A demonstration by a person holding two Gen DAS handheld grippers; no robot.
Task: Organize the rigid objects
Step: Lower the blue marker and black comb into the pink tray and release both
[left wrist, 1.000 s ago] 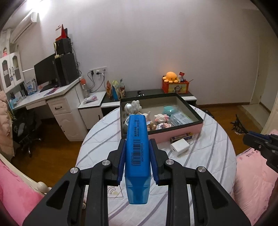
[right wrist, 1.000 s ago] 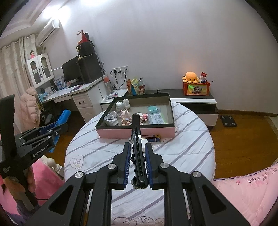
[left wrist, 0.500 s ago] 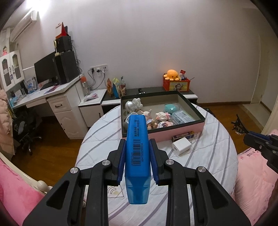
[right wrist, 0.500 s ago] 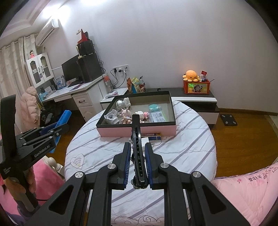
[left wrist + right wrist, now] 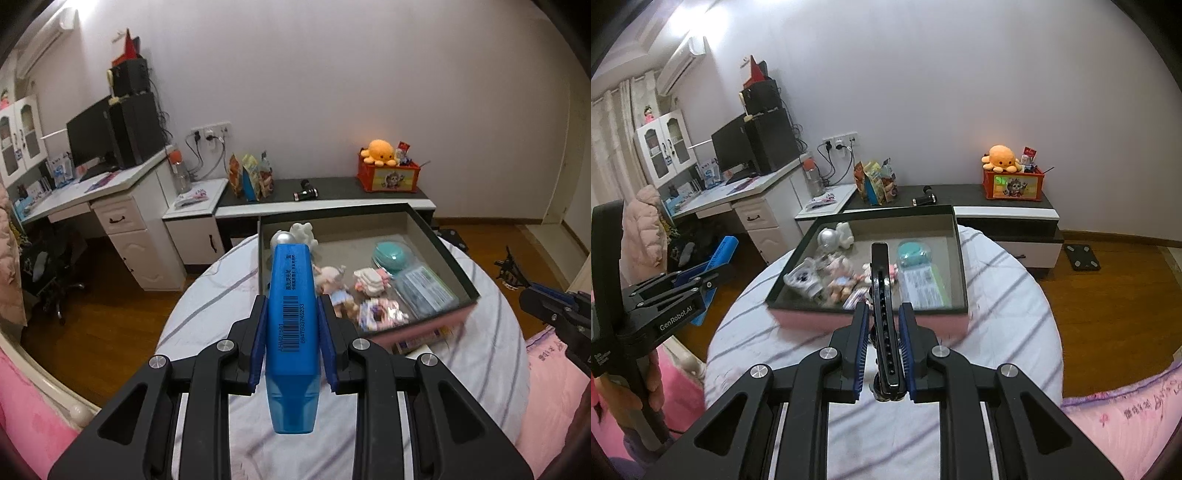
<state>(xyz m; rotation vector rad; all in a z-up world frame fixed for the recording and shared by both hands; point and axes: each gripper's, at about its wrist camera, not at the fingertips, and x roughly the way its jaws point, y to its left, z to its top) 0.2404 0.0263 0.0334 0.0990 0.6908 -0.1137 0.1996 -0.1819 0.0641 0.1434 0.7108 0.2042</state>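
My left gripper (image 5: 291, 301) is shut on a blue marker (image 5: 291, 332) with a barcode, its clear cap end toward the camera. It hangs just before the left front corner of the open pink-walled box (image 5: 424, 328). My right gripper (image 5: 883, 308) is shut on a slim black piece with a row of holes (image 5: 880, 266), whose tip reaches over the front wall of the box (image 5: 820, 321). Inside the box lie small dolls (image 5: 842, 286), a silver figure (image 5: 827, 238), a teal case (image 5: 914, 253) and a flat packet (image 5: 923, 286). The left gripper (image 5: 701, 280) also shows at the left of the right wrist view.
The box stands on a round table with a striped white cloth (image 5: 997, 295). A small carton (image 5: 417, 341) lies against the box's front. Pink bedding (image 5: 1126, 417) borders the near side. Behind are a white desk (image 5: 122, 218) and a low cabinet (image 5: 1004, 212) bearing an orange plush.
Both grippers have moved forward toward the box, which now looks larger and nearer. Each grip is unchanged.
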